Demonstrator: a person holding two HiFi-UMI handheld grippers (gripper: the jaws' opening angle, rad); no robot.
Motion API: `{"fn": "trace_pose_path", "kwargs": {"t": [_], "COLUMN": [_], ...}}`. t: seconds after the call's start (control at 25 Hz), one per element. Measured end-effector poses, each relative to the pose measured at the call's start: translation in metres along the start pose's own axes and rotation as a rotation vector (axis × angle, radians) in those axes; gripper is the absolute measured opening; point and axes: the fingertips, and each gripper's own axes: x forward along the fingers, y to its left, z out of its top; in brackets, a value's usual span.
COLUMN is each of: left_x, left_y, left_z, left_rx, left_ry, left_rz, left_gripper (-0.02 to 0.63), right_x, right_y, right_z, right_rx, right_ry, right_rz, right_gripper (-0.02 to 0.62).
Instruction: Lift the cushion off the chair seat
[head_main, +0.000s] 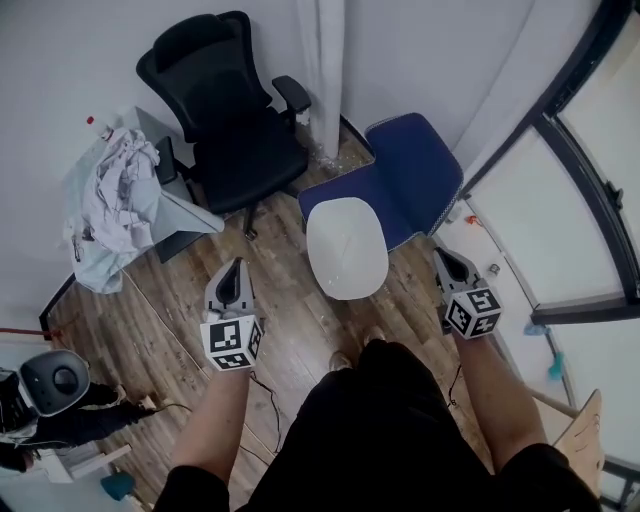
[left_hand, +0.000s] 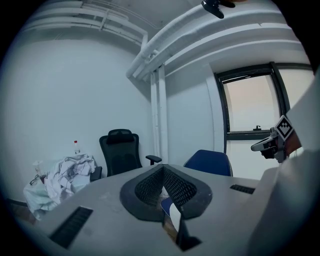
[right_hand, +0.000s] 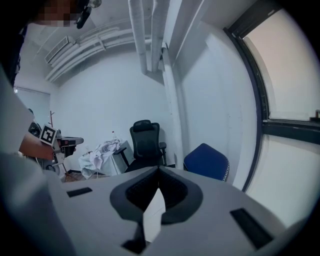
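A white oval cushion (head_main: 346, 248) lies on the seat of a blue chair (head_main: 412, 180) in the head view. My left gripper (head_main: 234, 270) hovers over the wooden floor left of the cushion, its jaws shut and empty. To the right of the seat my right gripper (head_main: 443, 256) is also shut and holds nothing. Neither touches the cushion. In the left gripper view the closed tips (left_hand: 162, 168) point toward the blue chair (left_hand: 210, 161), and a sliver of cushion (left_hand: 175, 217) shows below them. The right gripper view shows its closed tips (right_hand: 159, 169) and the cushion (right_hand: 154, 217) beneath.
A black office chair (head_main: 232, 120) stands behind and left of the blue one. A small table (head_main: 185, 215) with crumpled white cloth (head_main: 120, 190) sits at the left. A white pipe column (head_main: 322, 70) rises by the wall. Windows (head_main: 590, 200) run along the right.
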Motion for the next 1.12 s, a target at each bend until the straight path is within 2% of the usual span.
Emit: {"fn": "trace_pose_path", "kwargs": {"t": [0.16, 0.36, 0.56, 0.84, 1.12], "left_x": [0.011, 0.029, 0.049, 0.083, 0.112], "left_y": [0.007, 0.016, 0.016, 0.015, -0.007], "left_z": [-0.008, -0.018, -0.024, -0.06, -0.106], "left_rx": [0.001, 0.017, 0.013, 0.02, 0.02], "left_ry": [0.037, 0.064, 0.075, 0.088, 0.117], "left_rz": [0.013, 0.075, 0.067, 0.088, 0.041], "left_gripper": [0.005, 0.005, 0.005, 0.005, 0.005], "right_x": [0.025, 0.06, 0.083, 0.113, 0.137], "right_y": [-0.004, -0.016, -0.018, -0.031, -0.049], "right_z": [-0.009, -0.02, -0.028, -0.073, -0.133], "right_rx": [0.006, 0.032, 0.052, 0.066, 0.118], "right_ry": [0.027, 0.037, 0.036, 0.067, 0.101], "right_rz": [0.026, 0.025, 0.035, 0.054, 0.042], "right_gripper": [0.012, 0.014, 0.014, 0.014, 0.014]}}
